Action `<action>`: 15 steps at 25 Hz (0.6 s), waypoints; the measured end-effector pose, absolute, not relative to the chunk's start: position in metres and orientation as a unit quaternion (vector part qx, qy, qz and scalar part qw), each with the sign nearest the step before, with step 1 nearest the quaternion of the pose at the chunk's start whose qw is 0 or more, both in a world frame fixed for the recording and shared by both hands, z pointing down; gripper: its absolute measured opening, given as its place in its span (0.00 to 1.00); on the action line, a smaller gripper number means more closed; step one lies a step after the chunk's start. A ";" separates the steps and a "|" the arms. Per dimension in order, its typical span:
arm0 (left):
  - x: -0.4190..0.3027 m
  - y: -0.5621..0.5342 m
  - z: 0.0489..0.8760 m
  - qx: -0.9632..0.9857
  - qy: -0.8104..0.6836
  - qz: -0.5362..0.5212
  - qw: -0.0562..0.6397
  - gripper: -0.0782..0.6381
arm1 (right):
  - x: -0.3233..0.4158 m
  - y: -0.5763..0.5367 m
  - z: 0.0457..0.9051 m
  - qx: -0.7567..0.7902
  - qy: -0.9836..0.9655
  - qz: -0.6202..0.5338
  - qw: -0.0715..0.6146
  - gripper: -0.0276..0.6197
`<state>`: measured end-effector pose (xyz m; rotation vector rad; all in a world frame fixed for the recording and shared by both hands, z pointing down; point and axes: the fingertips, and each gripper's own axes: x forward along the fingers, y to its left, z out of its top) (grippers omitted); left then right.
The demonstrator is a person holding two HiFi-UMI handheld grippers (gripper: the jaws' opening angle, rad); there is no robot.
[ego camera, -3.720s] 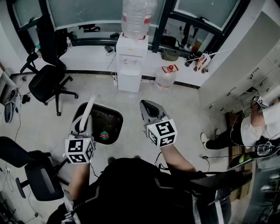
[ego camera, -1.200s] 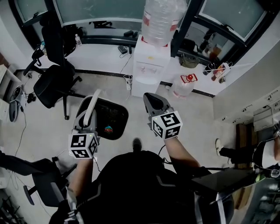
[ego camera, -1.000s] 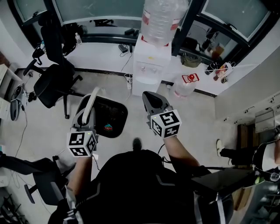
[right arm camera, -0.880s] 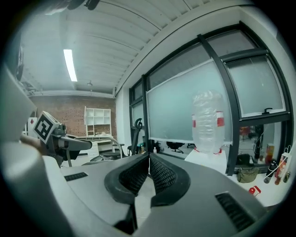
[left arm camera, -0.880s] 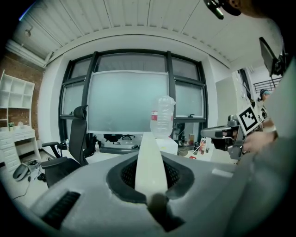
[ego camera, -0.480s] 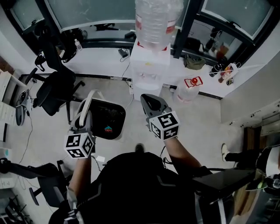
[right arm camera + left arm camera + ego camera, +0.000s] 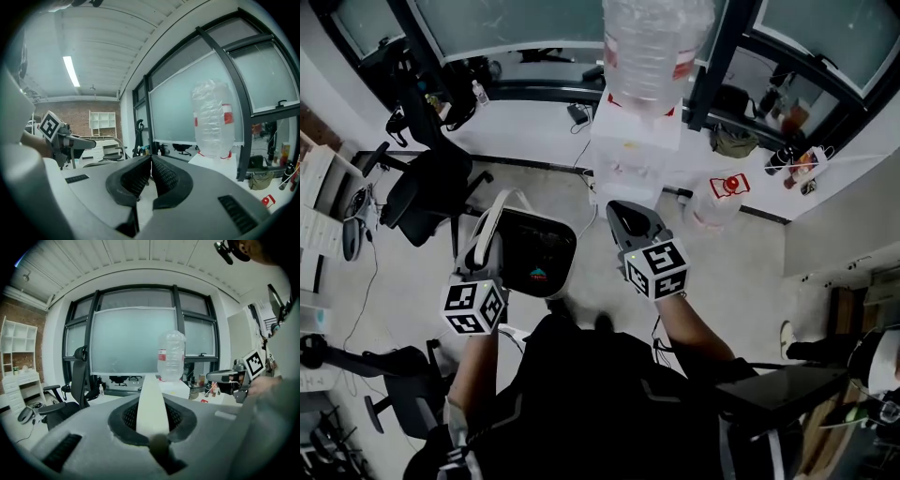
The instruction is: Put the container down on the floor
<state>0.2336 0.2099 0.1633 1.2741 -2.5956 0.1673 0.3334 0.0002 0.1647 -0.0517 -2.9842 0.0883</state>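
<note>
Head view: left gripper [image 7: 484, 251] clamped on white handle [image 7: 499, 208] of black container [image 7: 536, 246]. Container carried above floor [image 7: 398, 281], between office chair [image 7: 427, 192] and water dispenser [image 7: 636, 155]. Right gripper [image 7: 622, 217] just beside container.

Left gripper view: jaws pinching the handle strip.

Right gripper view: jaws pressed together, nothing between.

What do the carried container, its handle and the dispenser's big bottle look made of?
Container: probably plastic, white rim around a dark inside. Handle: smooth matte white, likely plastic. Bottle: clear plastic, see-through with ribbed walls.
</note>
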 end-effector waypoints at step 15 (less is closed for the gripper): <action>0.121 0.158 0.179 0.468 -0.875 0.040 0.118 0.15 | 0.227 -0.032 0.162 -0.002 -0.995 -0.003 0.095 0.06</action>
